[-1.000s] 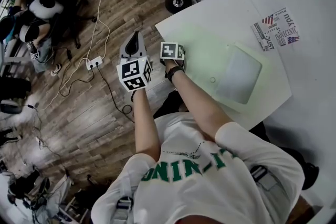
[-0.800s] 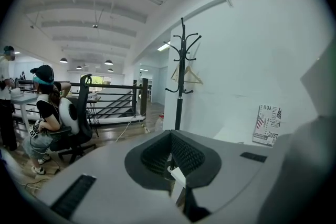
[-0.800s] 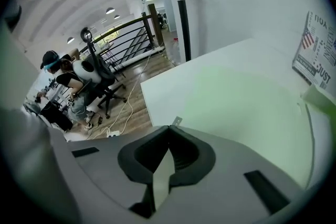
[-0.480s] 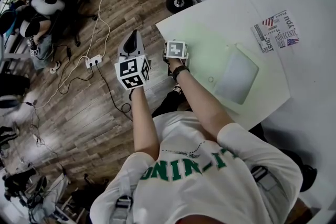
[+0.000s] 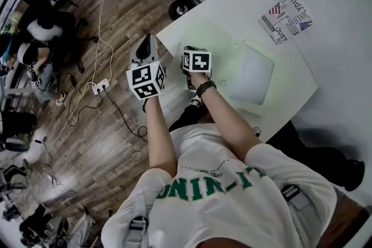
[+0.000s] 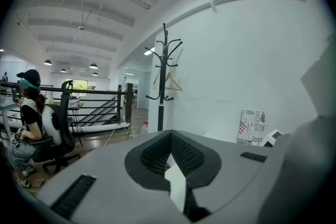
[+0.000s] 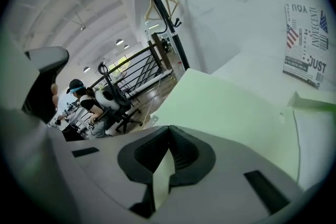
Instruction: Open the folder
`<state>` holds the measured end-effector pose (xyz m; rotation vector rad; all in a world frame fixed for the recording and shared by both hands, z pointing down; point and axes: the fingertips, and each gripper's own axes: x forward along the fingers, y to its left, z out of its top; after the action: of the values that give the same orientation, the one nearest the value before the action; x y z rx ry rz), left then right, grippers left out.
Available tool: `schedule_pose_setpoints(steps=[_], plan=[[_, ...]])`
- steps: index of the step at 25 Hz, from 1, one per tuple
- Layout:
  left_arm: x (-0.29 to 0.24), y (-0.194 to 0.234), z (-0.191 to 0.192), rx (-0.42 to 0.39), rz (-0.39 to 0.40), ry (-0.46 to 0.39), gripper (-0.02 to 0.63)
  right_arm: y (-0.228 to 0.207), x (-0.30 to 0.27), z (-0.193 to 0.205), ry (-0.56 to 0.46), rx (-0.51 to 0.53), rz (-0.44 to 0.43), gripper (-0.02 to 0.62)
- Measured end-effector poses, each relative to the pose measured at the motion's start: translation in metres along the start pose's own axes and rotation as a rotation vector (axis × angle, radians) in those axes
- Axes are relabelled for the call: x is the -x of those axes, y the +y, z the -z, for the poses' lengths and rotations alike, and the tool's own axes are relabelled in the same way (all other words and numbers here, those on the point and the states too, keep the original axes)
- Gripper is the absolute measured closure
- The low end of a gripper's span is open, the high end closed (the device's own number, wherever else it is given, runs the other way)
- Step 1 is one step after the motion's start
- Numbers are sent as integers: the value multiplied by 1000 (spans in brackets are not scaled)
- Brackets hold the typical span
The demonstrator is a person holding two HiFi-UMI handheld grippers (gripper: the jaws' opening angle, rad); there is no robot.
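A pale green translucent folder (image 5: pixel 224 52) lies flat and closed on the white table (image 5: pixel 293 75), with a greyish sheet (image 5: pixel 251 75) showing in its right half. In the right gripper view the folder (image 7: pixel 226 107) fills the ground ahead. My right gripper (image 5: pixel 189 50) hovers over the folder's near left corner, tilted down, jaws shut and holding nothing (image 7: pixel 169 127). Left of the table's corner and over the floor, my left gripper (image 5: pixel 147 42) is held nearly level. Its jaws (image 6: pixel 169 132) meet at the tips with nothing between them.
A printed leaflet (image 5: pixel 286 17) lies at the table's far side near the white wall. A black coat stand (image 5: pixel 181 9) rises just beyond the table's left corner. On the wooden floor lie a power strip and cables (image 5: pixel 100 86). A person sits in a chair (image 5: pixel 35 49) far left.
The right gripper has risen over the folder's corner and tipped further down. The left gripper has lifted slightly. Both stay shut; the head view has shifted, so the table sits higher.
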<state>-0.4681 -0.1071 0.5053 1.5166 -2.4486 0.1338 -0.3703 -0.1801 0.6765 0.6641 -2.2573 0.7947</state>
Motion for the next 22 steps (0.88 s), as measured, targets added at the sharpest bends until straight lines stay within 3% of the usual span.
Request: schedule_pose_setpoints(steps=[6, 14, 18, 22], plan=[[-16, -64, -15, -22, 143, -18, 594, -50, 61, -26, -157, -40, 86, 583], [-25, -189, -27, -76, 352, -33, 594, -154, 153, -29, -299, -163, 211, 583], [-22, -249, -31, -103, 444, -36, 594, -197, 201, -30, -379, -160, 280, 583], [-17, -305, -36, -159, 518, -38, 594, -234, 263, -41, -466, -88, 408, 583]])
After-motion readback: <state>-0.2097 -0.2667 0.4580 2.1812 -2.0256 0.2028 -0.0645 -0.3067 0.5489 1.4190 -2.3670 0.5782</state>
